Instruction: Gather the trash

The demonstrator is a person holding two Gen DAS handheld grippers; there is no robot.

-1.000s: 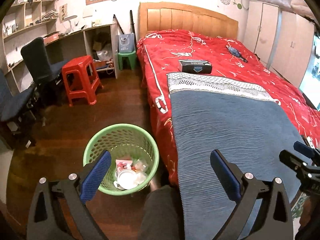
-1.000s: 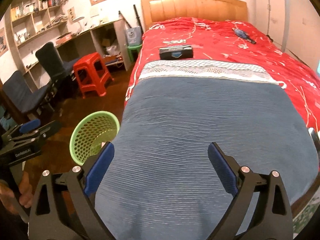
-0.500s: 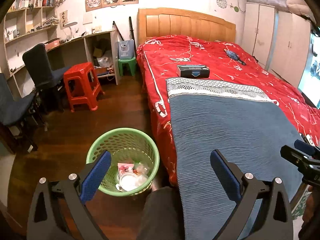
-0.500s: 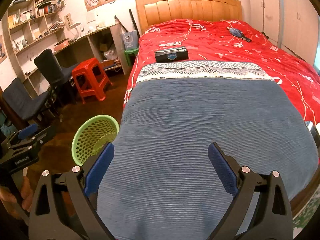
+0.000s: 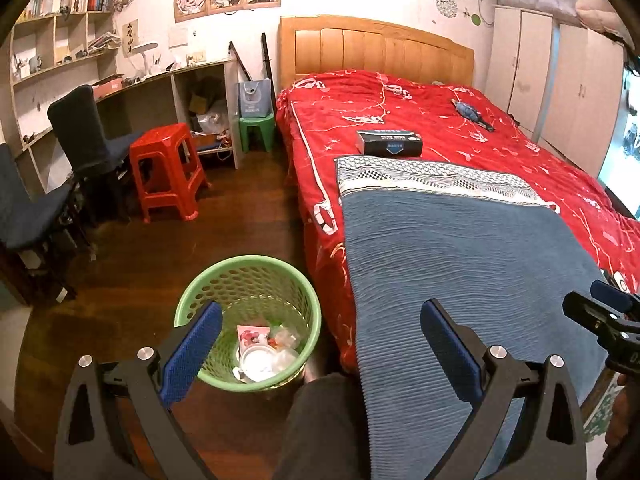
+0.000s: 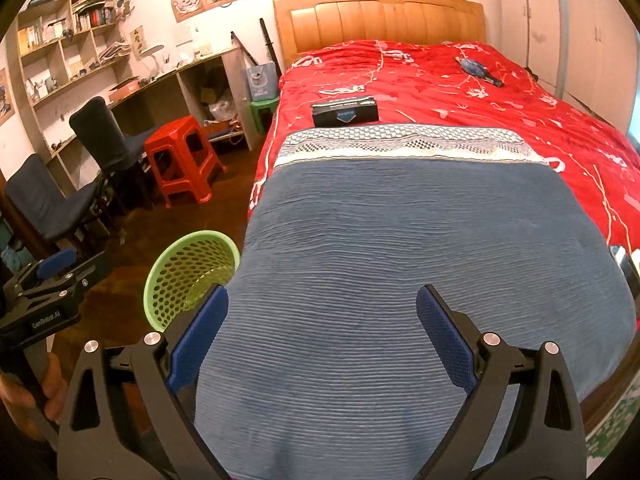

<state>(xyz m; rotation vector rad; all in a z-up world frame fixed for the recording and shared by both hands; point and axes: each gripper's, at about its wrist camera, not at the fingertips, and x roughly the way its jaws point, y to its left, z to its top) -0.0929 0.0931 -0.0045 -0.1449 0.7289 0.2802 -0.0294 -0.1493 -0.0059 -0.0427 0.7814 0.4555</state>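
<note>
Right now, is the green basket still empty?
No. The left wrist view shows the green basket already holding wrappers and a white lid at its bottom.

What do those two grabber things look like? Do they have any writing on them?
Both are black frames shaped like open triangles, with silver bolts. The left gripper and right gripper each have two long fingers faced with bumpy blue pads. In the right wrist view, the left gripper's side carries small white lettering that reads roughly "GenRobot.AI". No cables show.
</note>
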